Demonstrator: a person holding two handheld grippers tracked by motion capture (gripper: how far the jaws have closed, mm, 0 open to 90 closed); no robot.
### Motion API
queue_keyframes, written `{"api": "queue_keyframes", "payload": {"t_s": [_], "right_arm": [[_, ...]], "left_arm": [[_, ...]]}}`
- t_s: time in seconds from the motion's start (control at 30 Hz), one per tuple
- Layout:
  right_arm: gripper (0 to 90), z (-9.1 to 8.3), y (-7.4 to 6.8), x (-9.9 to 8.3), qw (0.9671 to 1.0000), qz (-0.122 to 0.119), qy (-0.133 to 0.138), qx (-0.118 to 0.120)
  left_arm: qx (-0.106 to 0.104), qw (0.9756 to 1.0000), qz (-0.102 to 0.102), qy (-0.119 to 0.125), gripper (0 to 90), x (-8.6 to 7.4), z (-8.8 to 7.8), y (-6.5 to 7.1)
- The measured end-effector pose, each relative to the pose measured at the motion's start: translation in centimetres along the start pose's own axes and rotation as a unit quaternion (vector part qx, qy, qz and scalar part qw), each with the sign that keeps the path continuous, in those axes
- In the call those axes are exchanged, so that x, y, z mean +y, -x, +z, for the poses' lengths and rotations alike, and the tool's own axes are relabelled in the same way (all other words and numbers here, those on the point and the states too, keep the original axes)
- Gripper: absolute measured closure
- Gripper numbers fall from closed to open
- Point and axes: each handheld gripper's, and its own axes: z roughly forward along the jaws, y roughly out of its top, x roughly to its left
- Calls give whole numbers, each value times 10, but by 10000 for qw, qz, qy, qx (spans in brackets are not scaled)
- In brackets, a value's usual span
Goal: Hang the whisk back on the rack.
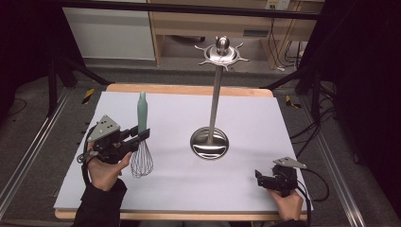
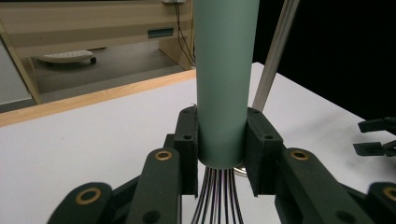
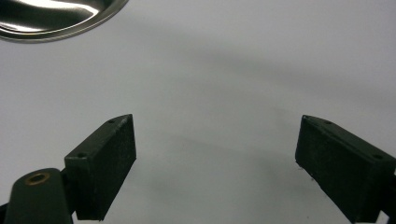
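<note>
A person sits at a white table (image 1: 179, 198), holding a two-jaw gripper in each hand. Seen from above, the left gripper (image 1: 142, 134) sits at about nine o'clock on the table and clamps a whisk (image 1: 142, 142) by the lower end of its pale green handle. The whisk stands upright, handle pointing up and wire loops hanging down beside the person's left hand (image 1: 106, 170); whether the wires touch the table cannot be told. In the left gripper view, the two black pads (image 2: 187, 144) press against either side of the green handle, with the thin wires fanning out just below them. A tall steel utensil stand (image 1: 211, 113), with a round base and hooks around its top, rises near the table's centre, at about three o'clock from the whisk. The right gripper (image 1: 261, 178) rests low at about five o'clock, its jaws spread wide with nothing between them.
</note>
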Motion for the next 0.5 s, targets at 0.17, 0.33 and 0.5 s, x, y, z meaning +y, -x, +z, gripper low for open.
{"api": "queue_keyframes", "payload": {"t_s": [0.17, 0.33, 0.5], "right_arm": [[128, 0, 0, 0, 10000, 0, 2, 8], [128, 0, 0, 0, 10000, 15, 25, 4], [127, -1, 0, 1, 10000, -15, 79, 7]], "left_arm": [[-56, 9999, 64, 53, 688, 9, 6, 6], [-102, 9998, 150, 130, 688, 22, 10, 14], [-186, 9994, 173, 228, 688, 36, 15, 20]]}}
